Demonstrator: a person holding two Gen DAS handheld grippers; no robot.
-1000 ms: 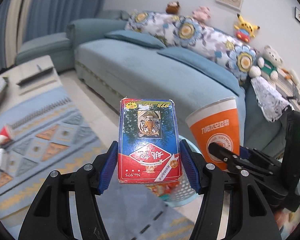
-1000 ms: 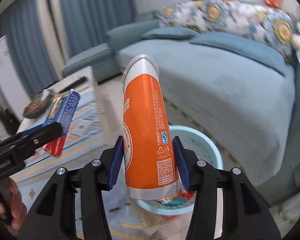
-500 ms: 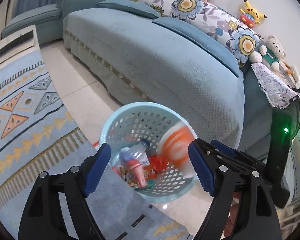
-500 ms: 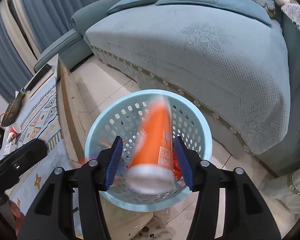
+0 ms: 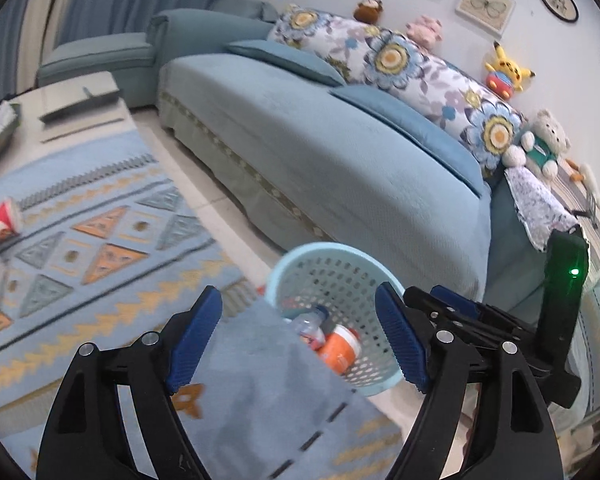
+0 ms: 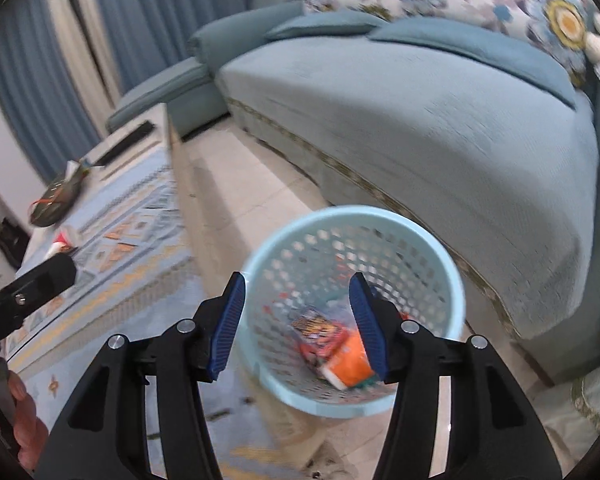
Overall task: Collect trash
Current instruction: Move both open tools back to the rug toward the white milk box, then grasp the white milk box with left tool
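A light blue perforated waste basket point(image 5: 296, 264) stands on the floor between the table and the sofa; it also shows in the right wrist view point(image 6: 440, 256). Inside lie the orange paper cup point(image 6: 352, 358), the red and blue card box point(image 6: 318, 330) and a plastic bottle point(image 5: 308, 326); the cup also shows in the left wrist view point(image 5: 338, 348). My left gripper point(image 5: 298, 340) is open and empty, above the table edge beside the basket. My right gripper point(image 6: 296, 326) is open and empty, just above the basket.
A table with a blue patterned cloth point(image 5: 100, 240) carries a red and white cup point(image 5: 2, 218), a dark dish point(image 6: 58, 200) and a remote point(image 5: 80, 104). A teal sofa point(image 5: 340, 160) with cushions and plush toys stands behind the basket.
Both grippers opened: the card box left my left gripper and the orange cup left my right one, and both now lie in the basket. Both views have since tilted up slightly.
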